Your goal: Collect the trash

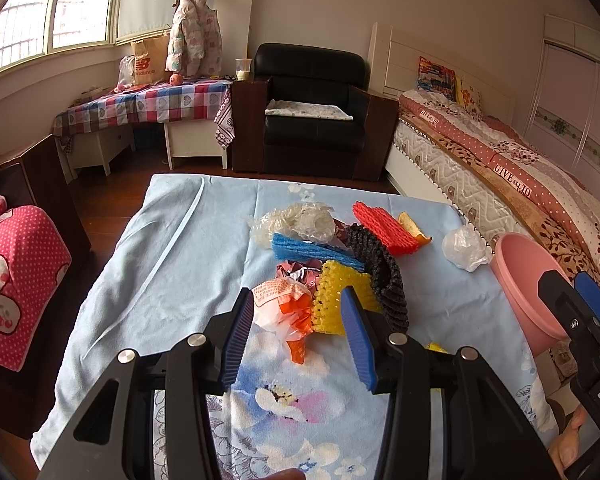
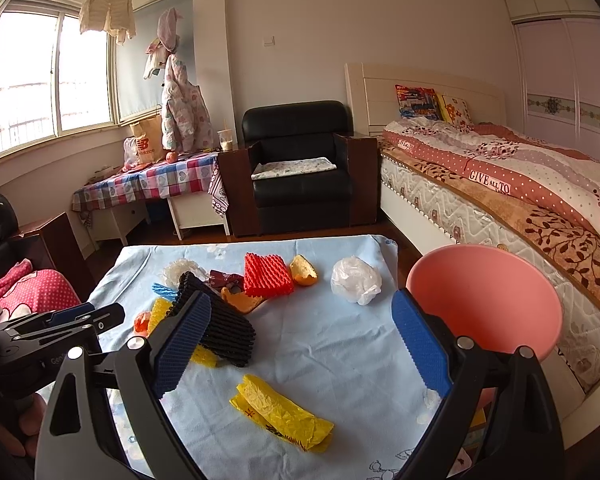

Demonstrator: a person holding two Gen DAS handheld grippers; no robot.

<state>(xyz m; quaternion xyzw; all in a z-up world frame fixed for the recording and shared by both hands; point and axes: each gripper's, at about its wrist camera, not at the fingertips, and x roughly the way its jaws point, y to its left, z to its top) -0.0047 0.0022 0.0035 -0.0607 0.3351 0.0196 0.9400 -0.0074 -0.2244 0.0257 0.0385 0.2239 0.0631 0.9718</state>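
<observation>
Left gripper (image 1: pixel 298 334) hangs low over the blue floral cloth (image 1: pixel 172 264), jaws parted with nothing between them, its blue pads (image 1: pixel 236 344) framing the orange-and-white plastic bag (image 1: pixel 278 304) and the yellow foam net (image 1: pixel 340 296) just ahead. Beyond those sit the black foam net (image 1: pixel 380 268), the blue foam net (image 1: pixel 308 252), a clear crumpled wrap (image 1: pixel 300 222), the red foam net (image 1: pixel 384 226) and, off to the right, a white plastic wad (image 1: pixel 464 248).

Over on the right wrist camera, the right gripper (image 2: pixel 300 344) is spread wide and empty, its right finger beside the pink bin (image 2: pixel 500 292) at the table's edge. This view catches what the left one barely shows: a crumpled yellow bag (image 2: pixel 280 412) lying alone on the cloth, near the camera. The orange-and-white bag is almost hidden here behind the left gripper and the black net.
</observation>
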